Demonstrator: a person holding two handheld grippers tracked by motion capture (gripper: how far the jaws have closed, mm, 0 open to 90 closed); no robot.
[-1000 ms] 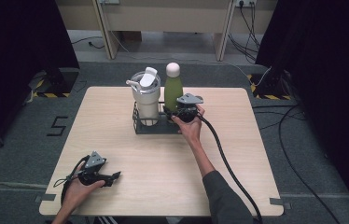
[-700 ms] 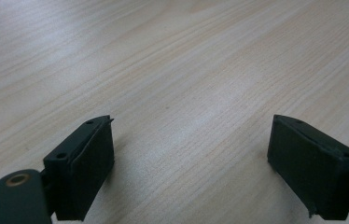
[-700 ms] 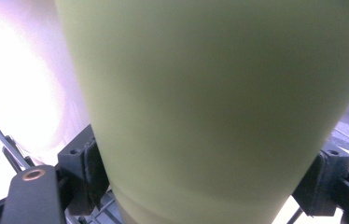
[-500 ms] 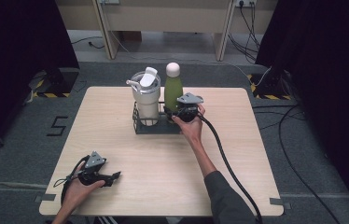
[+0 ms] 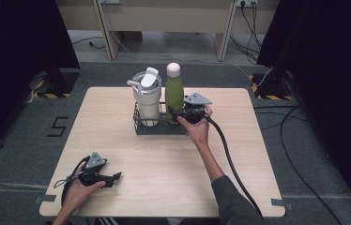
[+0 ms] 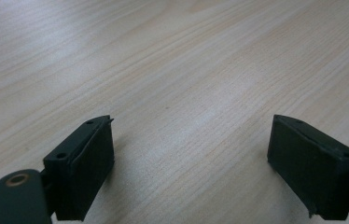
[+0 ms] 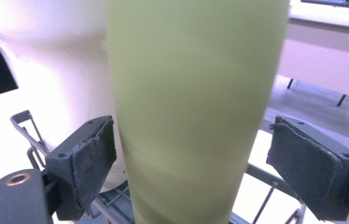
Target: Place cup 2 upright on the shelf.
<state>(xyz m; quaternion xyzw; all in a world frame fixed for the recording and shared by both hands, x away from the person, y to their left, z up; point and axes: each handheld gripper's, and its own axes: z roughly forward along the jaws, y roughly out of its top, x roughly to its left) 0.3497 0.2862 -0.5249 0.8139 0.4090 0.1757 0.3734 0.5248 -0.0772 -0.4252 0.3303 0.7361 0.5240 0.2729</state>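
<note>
The right gripper (image 5: 176, 112), whose jaws have just been opening, now stands spread around the green bottle (image 7: 196, 107) (upright in the wire rack (image 5: 159, 129)), so draw straight back without brushing it.

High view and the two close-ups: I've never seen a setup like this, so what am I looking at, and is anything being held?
A person sits at a wooden table, a hand-held two-jaw gripper in each hand. The high view looks down from above. Each close-up comes from a camera riding on one gripper, looking along its black jaws. A black wire rack holds a white tumbler and a green bottle, both upright. The right gripper sits at the bottle; its jaws have just been opening, and in its own view the bottle stands between them with gaps on both sides, so it is not gripped. The left gripper rests low over bare table, jaws wide open, holding nothing.
</note>
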